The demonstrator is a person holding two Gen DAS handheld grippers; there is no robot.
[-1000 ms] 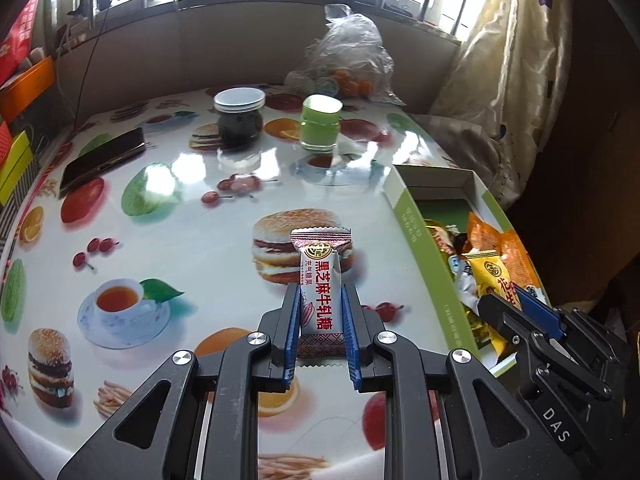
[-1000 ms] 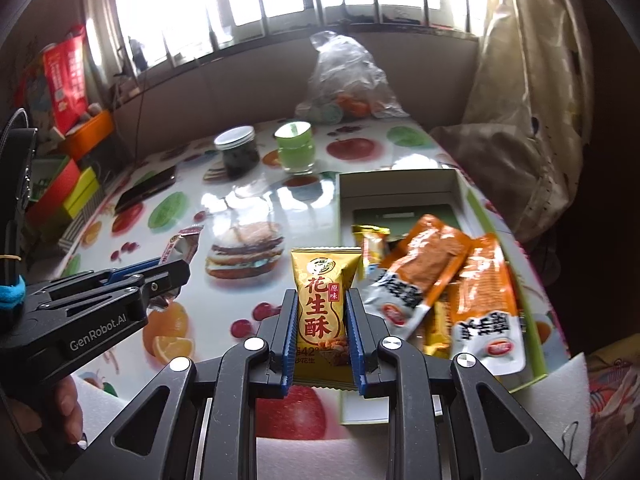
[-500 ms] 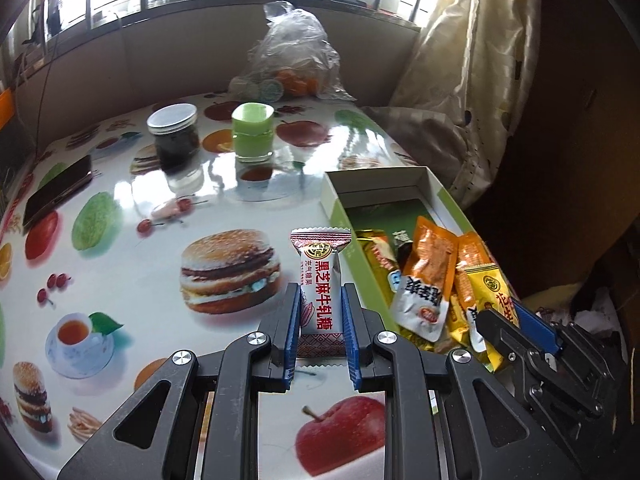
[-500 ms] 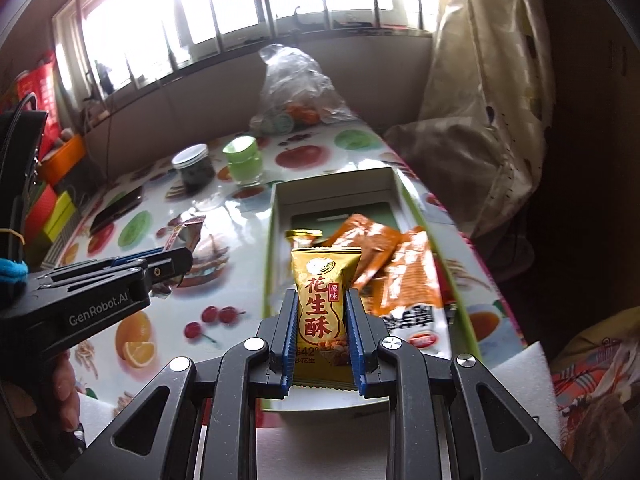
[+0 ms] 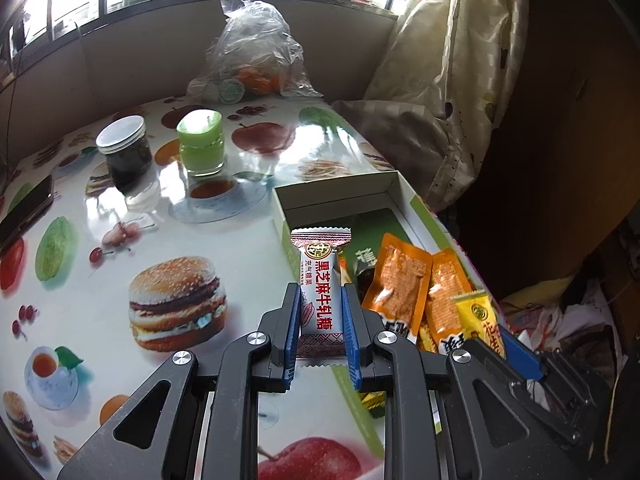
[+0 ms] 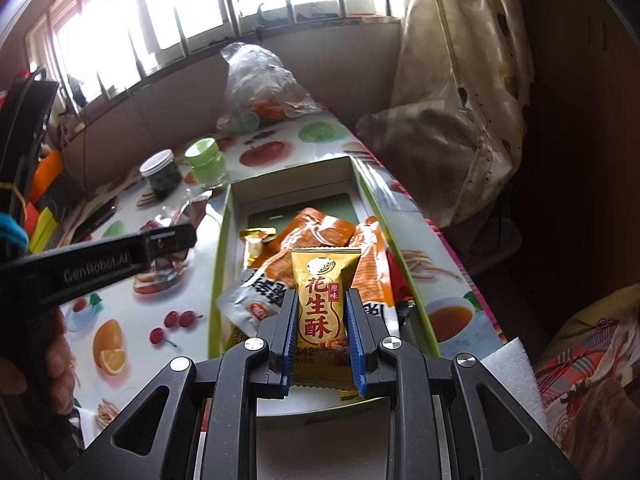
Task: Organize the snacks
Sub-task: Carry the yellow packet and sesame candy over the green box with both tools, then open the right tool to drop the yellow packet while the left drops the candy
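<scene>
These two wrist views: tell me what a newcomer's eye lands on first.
A white nougat bar clamped in the left tool over the box's near-left wall, and a yellow peanut pack clamped in the right tool above the box. Then the orange packets heaped inside it, on a tablecloth printed with burgers and fruit.

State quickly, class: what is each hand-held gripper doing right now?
Left hand-held gripper: closed on a white candy bar.
Right hand-held gripper: closed on a yellow snack packet.
</scene>
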